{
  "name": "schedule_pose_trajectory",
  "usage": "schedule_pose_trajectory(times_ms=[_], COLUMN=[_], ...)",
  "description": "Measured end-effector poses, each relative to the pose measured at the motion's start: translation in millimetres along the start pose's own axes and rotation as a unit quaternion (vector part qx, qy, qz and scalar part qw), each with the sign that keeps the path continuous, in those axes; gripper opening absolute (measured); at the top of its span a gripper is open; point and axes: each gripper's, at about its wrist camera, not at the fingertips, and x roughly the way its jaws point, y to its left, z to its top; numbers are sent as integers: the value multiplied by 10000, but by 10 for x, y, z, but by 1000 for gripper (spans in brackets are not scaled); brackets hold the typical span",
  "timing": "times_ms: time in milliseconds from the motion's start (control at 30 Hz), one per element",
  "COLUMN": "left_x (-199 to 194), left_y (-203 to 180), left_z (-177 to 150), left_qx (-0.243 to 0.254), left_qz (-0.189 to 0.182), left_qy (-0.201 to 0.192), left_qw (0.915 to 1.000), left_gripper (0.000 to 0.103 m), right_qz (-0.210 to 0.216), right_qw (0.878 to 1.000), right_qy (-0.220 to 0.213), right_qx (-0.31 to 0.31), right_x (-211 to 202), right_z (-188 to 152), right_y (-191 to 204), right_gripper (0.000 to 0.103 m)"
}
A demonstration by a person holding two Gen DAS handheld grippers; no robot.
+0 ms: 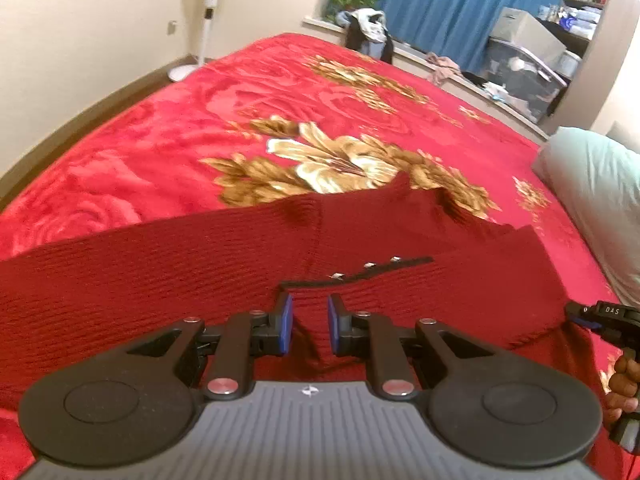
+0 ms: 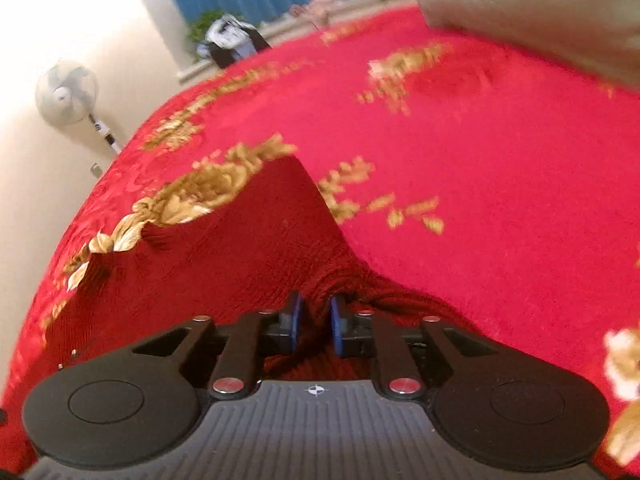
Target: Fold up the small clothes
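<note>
Bedding fills most of the left wrist view: a bright red plush blanket with gold and cream flowers (image 1: 320, 128) runs to a far edge under a windowsill with blue curtains (image 1: 448, 4), while its left edge falls toward a cream wall and a white standing fan (image 1: 208, 12). A pale green pillow (image 1: 596, 196) bounds the right side. Wide bare blanket lies beyond the garment. The dark red ribbed knit garment (image 1: 160, 280) lies across the near part of the bed, its long axis running left to right, with a black strip carrying 3 small metal snaps (image 1: 360, 272) near the middle and a raised point of fabric aimed at the far edge. The left gripper (image 1: 310, 328) sits over this knit, its blue pads (image 1: 286, 328) drawn close with a narrow gap; fabric shows between them, but whether they pinch it I cannot tell. At the right margin the right gripper (image 1: 600, 316) appears with fingers of a hand (image 1: 624, 384) around its handle.

From the right wrist view, blurred, the same garment (image 2: 224, 264) rises to a peak pointing away, with open blanket (image 2: 500, 160) to the right up to the pillow (image 2: 520, 4). The right gripper (image 2: 316, 324) has its jaws nearly together, pinching a gathered ridge of the knit.
</note>
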Motion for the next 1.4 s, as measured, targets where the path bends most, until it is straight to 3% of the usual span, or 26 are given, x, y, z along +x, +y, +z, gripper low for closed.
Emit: schedule_pose_trajectory(times_ms=[100, 167, 233, 300, 333, 533, 667, 833, 1100, 1400], left_x=[84, 210, 359, 372, 349, 106, -69, -338, -837, -1559], left_y=[-39, -48, -44, -31, -18, 15, -79, -214, -155, 136], left_z=[-41, -111, -200, -230, -214, -119, -111, -183, -237, -427], left_qx=[48, 145, 342, 447, 405, 184, 266, 485, -31, -353], left_qz=[-163, -33, 324, 333, 318, 254, 401, 630, 452, 704], left_qy=[172, 399, 721, 684, 666, 147, -192, -675, -902, -1182], left_qw=[9997, 9991, 9963, 9961, 9965, 9994, 9987, 9945, 9949, 9899], left_gripper=[19, 19, 25, 25, 26, 40, 42, 42, 42, 42], right_qz=[-82, -154, -406, -735, -737, -643, -694, -740, -876, -828], right_qw=[9973, 9944, 9886, 9765, 9750, 9643, 9478, 9408, 9312, 9261], right_qy=[-487, -578, -294, 641, 663, 263, 59, -93, -299, -608], right_qx=[-543, -871, -1417, -1921, -1990, -2555, -3113, -3306, -3526, -3630], right_x=[-174, -173, -36, 220, 212, -283, -687, -1230, -1965, -2701], right_z=[-21, -2, 42, 47, 57, 129, 104, 128, 110, 210], right_y=[155, 223, 286, 302, 289, 362, 471, 548, 637, 790], right_gripper=[21, 25, 39, 40, 41, 41, 42, 43, 43, 47])
